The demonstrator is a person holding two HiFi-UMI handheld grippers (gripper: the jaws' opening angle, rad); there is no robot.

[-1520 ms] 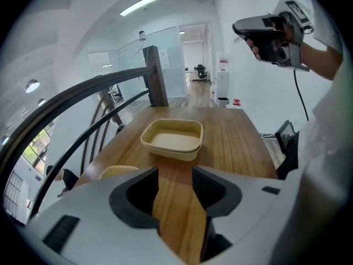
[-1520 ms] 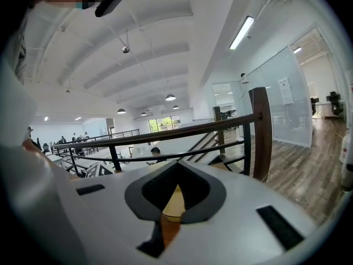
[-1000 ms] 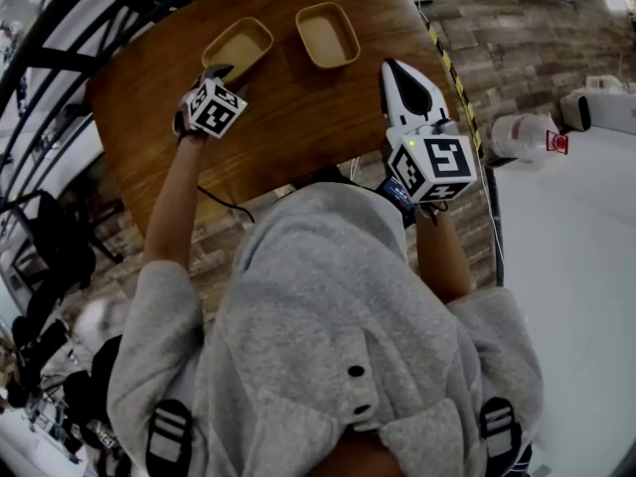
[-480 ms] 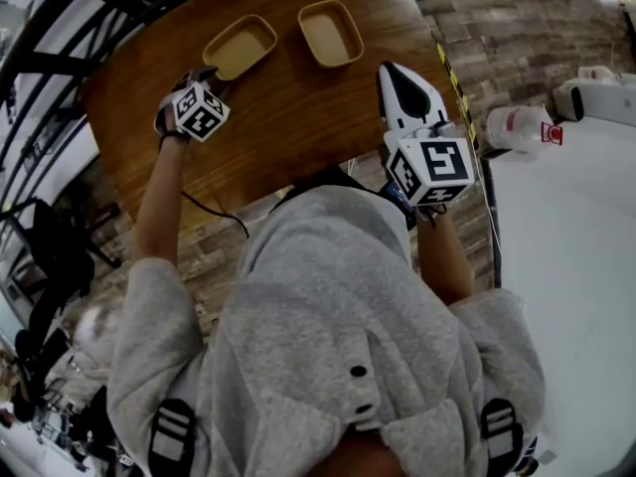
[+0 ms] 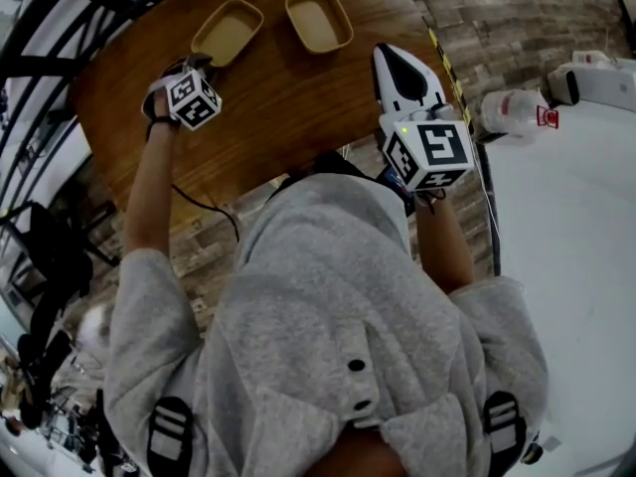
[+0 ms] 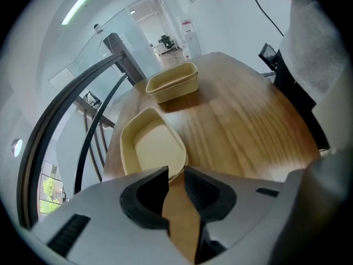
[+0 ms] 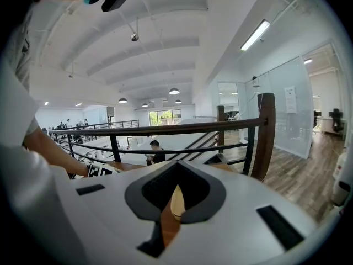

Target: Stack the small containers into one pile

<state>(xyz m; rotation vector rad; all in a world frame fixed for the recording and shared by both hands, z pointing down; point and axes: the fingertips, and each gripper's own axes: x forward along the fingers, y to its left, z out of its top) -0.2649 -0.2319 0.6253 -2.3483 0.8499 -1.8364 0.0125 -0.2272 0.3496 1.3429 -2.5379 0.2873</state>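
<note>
Closing left gripper (image 6: 176,171), half-spread with nothing pinched yet, on near rim of light, stiff tray (image 6: 150,148) just ahead.

The left container (image 5: 228,31), a shallow tan tray with rounded corners, is seen upright and empty near the far left edge of the wooden tabletop (image 5: 288,97), set at a slant. The right container (image 5: 318,18), alike in shape and colour, is placed near it, untouching and unstacked.
</note>
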